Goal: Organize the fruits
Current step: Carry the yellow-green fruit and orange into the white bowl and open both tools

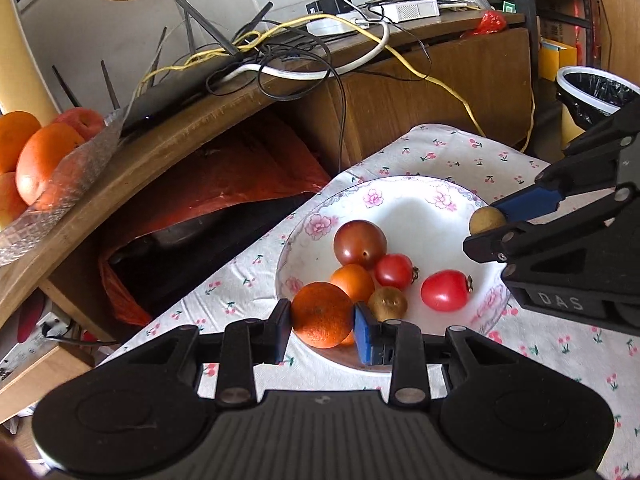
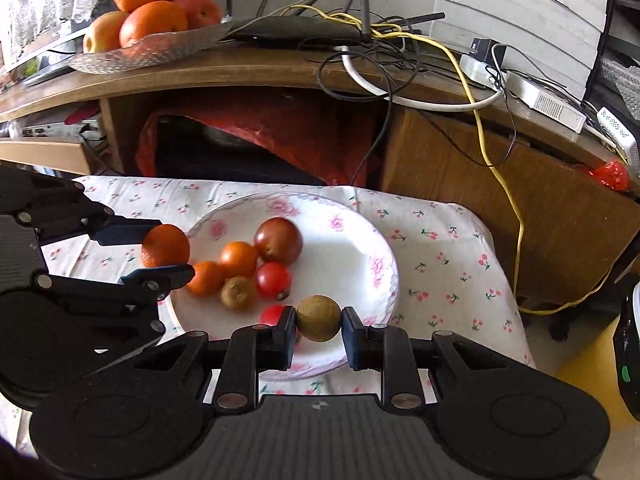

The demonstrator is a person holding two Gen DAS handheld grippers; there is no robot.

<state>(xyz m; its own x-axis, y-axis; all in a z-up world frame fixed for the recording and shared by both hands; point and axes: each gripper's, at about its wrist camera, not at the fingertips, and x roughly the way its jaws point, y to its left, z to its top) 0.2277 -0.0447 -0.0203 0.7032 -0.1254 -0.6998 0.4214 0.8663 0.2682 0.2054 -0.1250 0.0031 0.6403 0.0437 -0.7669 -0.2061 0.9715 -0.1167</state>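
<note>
Black, the left claw (image 1: 322, 326) pinched an orange (image 1: 322, 314) over the near rim of the plate (image 1: 404, 194), with tomatoes (image 1: 394, 270) beyond it.

From the right wrist, the right claw (image 2: 319, 330) gripped a brown fruit (image 2: 319, 318) above the plate's near edge.

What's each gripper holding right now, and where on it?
Left gripper pinches an orange across its sides. Right gripper pinches a small brown fruit across its sides.
</note>
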